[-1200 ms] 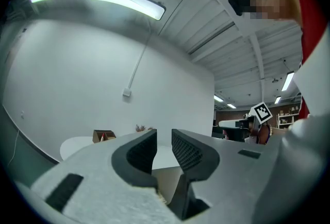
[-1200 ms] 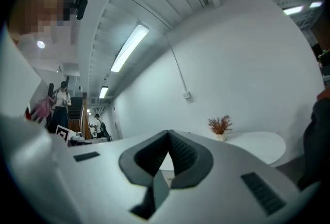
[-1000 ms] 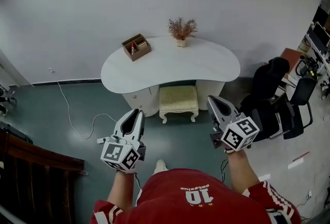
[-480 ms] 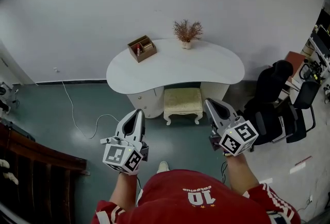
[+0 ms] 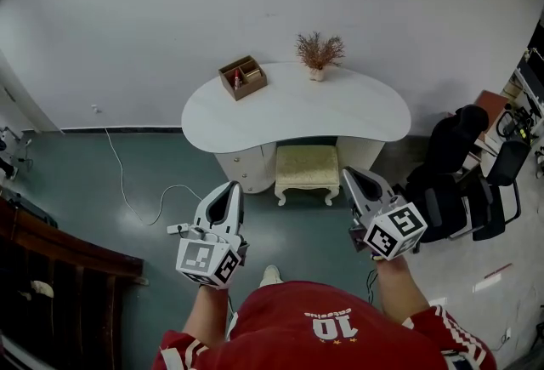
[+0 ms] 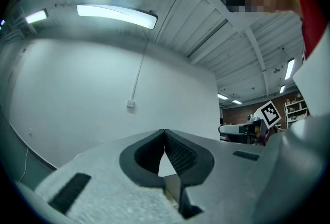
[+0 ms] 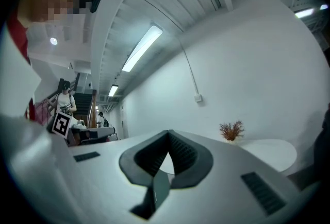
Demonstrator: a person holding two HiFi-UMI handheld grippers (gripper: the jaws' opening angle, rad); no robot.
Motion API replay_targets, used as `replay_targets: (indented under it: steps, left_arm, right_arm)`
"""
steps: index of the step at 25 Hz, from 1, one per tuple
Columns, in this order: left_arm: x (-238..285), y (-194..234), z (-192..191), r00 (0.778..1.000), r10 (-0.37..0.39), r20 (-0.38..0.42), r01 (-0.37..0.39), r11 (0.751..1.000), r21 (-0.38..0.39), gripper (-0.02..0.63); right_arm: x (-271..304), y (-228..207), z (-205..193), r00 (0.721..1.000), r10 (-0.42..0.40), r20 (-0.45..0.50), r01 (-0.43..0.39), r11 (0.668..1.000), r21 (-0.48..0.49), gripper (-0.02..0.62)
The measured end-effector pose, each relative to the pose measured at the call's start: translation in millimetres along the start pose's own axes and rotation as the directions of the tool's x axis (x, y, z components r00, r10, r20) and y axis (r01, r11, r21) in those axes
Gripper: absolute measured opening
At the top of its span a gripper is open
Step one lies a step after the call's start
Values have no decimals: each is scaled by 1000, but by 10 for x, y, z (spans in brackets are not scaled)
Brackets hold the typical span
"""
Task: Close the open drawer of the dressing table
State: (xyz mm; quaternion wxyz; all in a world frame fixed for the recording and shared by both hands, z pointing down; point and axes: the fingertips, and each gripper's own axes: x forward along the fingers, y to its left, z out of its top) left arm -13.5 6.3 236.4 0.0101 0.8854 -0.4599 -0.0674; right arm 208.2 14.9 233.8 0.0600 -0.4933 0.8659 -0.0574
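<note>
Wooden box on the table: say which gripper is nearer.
Left. Left gripper: in line with the wooden box, nearer the person. Right gripper: farther off to the right.

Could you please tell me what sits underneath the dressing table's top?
A cream stool stands between the table's two white cabinets. The tabletop covers the stool's back part and the space behind it.

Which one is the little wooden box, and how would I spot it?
Find the white curved dressing table against the pale wall. On its top's left end sits the wooden box. Unlike the dried plant further right, it is brown, square, open-topped and split into compartments.
</note>
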Motion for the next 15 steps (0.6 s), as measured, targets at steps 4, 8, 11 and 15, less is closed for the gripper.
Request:
replay_targets:
  steps: [4,8,11,15]
  left_arm:
    - [-17,77,-23,1000,4,-6,-4,1000,0,-14]
    - [-46,129,1,1000,15,1,-15,1000,5,-14]
    - [-46,146,-6,1000,18,2,-18,1000,4,-14]
    - [-55,192,-22,1000,26,-1,-26,1000,8,-14]
  right_arm:
    - [59,40,-37,1000,5,-12,-5,1000,-6,2]
    - [93,78,-50,1000,15,-19,-15,1000,-11,2]
    - [109,89,-58,1000,21,-22,-22,1000,-17,2]
    - [152,105,-59,999,27,-25,-28,999,-23,2]
